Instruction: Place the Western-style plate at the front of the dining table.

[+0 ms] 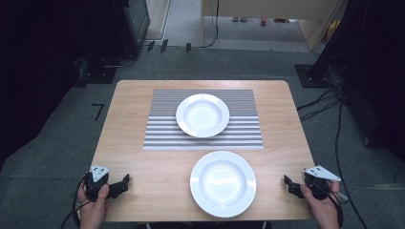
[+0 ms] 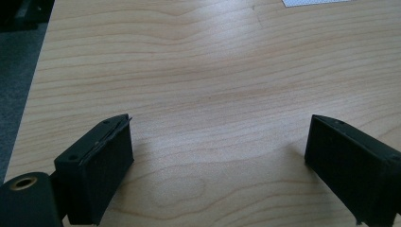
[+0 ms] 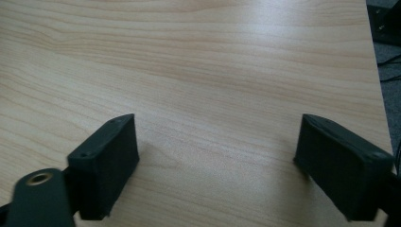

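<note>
A: What is the biggest thing here?

B: The wooden table [image 1: 157, 186]. Both grippers sit over its near edge, one at each near corner, with bare wood under and ahead of their fingers.

A: And next in size?

B: A grey striped placemat [image 1: 157, 129], well ahead of both grippers toward the far side. In the left gripper view a corner of it shows far beyond the fingers, at the top.

A: The plates?

B: Two white ones. The near plate [image 1: 223, 183] lies on the bare wood between the two grippers, apart from both, a little closer to the right one. The far plate [image 1: 202, 115] rests on the placemat, farther ahead of the fingers and well apart from them.

A: How do the grippers stand?

B: The left gripper [image 1: 125, 182] is held in the person's left hand [image 1: 93, 205], its fingers [image 2: 99, 170] spread wide with only wood between them. The right gripper [image 1: 288, 183], in the right hand [image 1: 325, 205], has its fingers [image 3: 106, 165] spread just as wide, nothing between them. Each points inward toward the near plate, touching nothing.
</note>
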Demonstrator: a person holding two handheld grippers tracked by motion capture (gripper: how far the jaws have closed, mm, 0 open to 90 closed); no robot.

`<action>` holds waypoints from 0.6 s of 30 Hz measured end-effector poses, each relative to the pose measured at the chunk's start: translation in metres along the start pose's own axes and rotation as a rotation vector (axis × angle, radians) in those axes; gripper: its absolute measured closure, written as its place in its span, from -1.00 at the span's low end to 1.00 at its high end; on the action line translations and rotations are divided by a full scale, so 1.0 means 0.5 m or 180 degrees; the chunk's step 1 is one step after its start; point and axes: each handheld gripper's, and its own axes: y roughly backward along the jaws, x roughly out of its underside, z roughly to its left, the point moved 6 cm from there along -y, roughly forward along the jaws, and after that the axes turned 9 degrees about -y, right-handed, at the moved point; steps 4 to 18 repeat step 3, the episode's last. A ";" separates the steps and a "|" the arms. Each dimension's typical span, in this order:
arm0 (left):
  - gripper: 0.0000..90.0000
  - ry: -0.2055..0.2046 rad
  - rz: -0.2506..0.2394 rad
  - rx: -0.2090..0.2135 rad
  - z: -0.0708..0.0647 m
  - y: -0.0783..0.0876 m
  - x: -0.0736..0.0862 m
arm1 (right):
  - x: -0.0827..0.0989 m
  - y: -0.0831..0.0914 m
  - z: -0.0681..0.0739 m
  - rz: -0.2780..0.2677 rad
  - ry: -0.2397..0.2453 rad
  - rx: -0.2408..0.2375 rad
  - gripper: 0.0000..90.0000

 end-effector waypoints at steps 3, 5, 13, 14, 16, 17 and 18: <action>-0.82 0.0001 0.0001 -0.0001 0.000 0.000 0.000 | -0.001 -0.002 -0.001 0.0011 -0.0029 0.0030 -0.80; -0.82 0.0001 0.0001 -0.0001 0.000 0.000 0.000 | -0.001 -0.002 -0.001 0.0011 -0.0029 0.0030 -0.80; -0.82 0.0001 0.0001 -0.0001 0.000 0.000 0.000 | -0.001 -0.002 -0.001 0.0011 -0.0029 0.0030 -0.80; -0.82 0.0001 0.0001 -0.0001 0.000 0.000 0.000 | -0.001 -0.002 -0.001 0.0011 -0.0029 0.0030 -0.80; -0.82 0.0001 0.0001 -0.0001 0.000 0.000 0.000 | -0.001 -0.002 -0.001 0.0011 -0.0029 0.0030 -0.80; -0.82 0.0001 0.0001 -0.0001 0.000 0.000 0.000 | -0.001 -0.002 -0.001 0.0011 -0.0029 0.0030 -0.80; -0.82 0.0001 0.0001 -0.0001 0.000 0.000 0.000 | -0.001 -0.002 -0.001 0.0011 -0.0029 0.0030 -0.80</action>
